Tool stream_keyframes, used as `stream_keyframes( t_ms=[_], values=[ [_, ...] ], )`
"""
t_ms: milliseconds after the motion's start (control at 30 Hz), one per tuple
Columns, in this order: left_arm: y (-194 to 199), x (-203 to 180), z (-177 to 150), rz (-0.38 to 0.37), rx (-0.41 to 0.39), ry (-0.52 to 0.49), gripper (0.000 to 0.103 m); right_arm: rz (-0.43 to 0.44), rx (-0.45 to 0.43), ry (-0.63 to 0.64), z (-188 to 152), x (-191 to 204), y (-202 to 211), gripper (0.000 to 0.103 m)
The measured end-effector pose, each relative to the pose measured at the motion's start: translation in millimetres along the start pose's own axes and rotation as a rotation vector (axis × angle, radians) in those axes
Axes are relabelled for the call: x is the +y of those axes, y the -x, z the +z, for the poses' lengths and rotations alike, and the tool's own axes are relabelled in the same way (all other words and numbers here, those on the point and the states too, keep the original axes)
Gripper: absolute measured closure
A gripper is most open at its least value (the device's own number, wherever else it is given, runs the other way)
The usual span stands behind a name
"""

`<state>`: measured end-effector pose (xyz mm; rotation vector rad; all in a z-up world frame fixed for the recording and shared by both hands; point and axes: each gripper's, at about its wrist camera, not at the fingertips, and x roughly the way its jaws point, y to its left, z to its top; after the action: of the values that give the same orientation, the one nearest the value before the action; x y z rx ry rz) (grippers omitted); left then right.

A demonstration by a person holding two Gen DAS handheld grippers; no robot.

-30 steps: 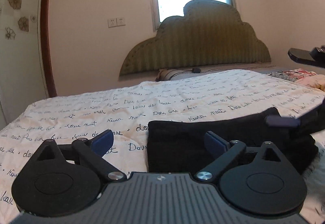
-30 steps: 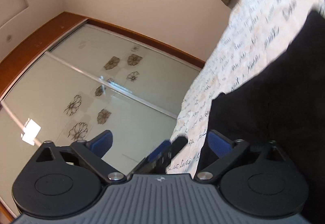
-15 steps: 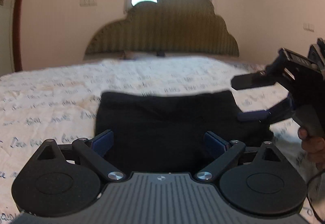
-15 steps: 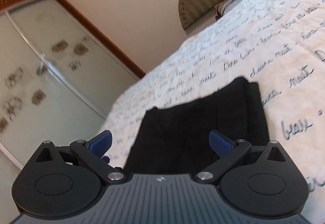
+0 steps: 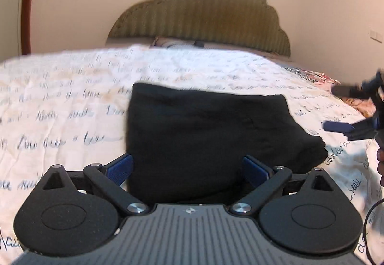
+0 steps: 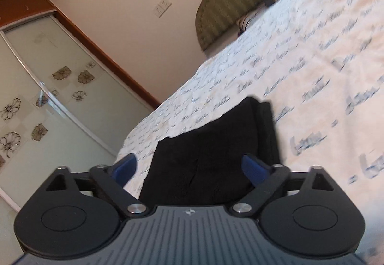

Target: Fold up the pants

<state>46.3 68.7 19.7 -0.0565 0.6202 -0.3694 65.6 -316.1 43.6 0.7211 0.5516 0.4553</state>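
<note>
The black pants [image 5: 204, 132] lie folded into a compact rectangle on the script-printed bedspread [image 5: 72, 96]. My left gripper [image 5: 187, 166] hovers over their near edge, its jaws opening wide; the cloth shows behind the gap but neither pad presses on it. At the far right of the left wrist view my right gripper [image 5: 343, 108] hangs off the pants' right end, open and empty. From the right wrist view the pants [image 6: 216, 144] stretch away ahead of the right gripper [image 6: 189, 166], whose blue pads stand wide apart.
A padded green headboard [image 5: 199, 12] and a window back the bed. A patterned cloth [image 5: 319, 77] lies at the bed's right edge. A hand [image 5: 380, 164] and a cable [image 5: 369, 217] show at the right. Sliding wardrobe doors [image 6: 48, 96] line the bed's far side.
The left view swung round to face the pants squarely. The right gripper drew back off the pants to their right end and rolled. The pants stay folded on the bed.
</note>
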Motion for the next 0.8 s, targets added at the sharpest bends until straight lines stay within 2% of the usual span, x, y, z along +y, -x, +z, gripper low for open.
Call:
stream_keyframes(
  t_ms=[67,133,167,267,367,400,433,467,500,533,600,700,767,800],
  values=[
    [-10,9,0,0.018,0.058,0.074,0.003,-0.112,0.047,0.023,8,-7,-4,0.0],
    [-12,13,0,0.01,0.066,0.129,0.002,-0.191,0.184,0.009,12,-20,-21,0.0],
    [-14,13,1,0.011,0.072,0.136,0.002,-0.197,0.24,0.002,10,-26,-29,0.0],
    [-14,15,2,-0.001,0.087,0.156,0.003,-0.123,0.253,-0.036,11,-33,-34,0.0],
    [-11,25,4,-0.057,0.097,0.266,0.005,-0.034,0.278,-0.048,13,-34,-35,0.006],
    [-11,26,4,-0.048,0.102,0.266,0.013,-0.053,0.295,-0.021,13,-33,-36,0.02],
    [-11,22,4,-0.024,0.104,0.244,0.022,-0.079,0.312,-0.004,13,-33,-39,0.039],
    [-11,19,4,0.005,0.101,0.224,0.036,-0.086,0.325,0.001,14,-34,-41,0.047],
    [-11,14,4,0.011,0.097,0.214,0.047,-0.09,0.333,0.002,16,-37,-41,0.063],
    [-9,12,5,0.01,0.093,0.207,0.052,-0.083,0.343,0.003,18,-40,-41,0.068],
    [-2,8,7,0.031,0.075,0.201,0.067,-0.068,0.351,0.035,20,-38,-38,0.07],
    [4,7,12,0.027,0.063,0.208,0.079,-0.075,0.355,0.14,21,-23,-38,0.071],
    [2,17,16,-0.01,0.085,0.258,0.077,-0.051,0.361,0.147,23,-22,-41,0.071],
    [-4,26,18,-0.047,0.116,0.303,0.065,-0.041,0.374,0.129,23,-26,-45,0.067]
  ],
)
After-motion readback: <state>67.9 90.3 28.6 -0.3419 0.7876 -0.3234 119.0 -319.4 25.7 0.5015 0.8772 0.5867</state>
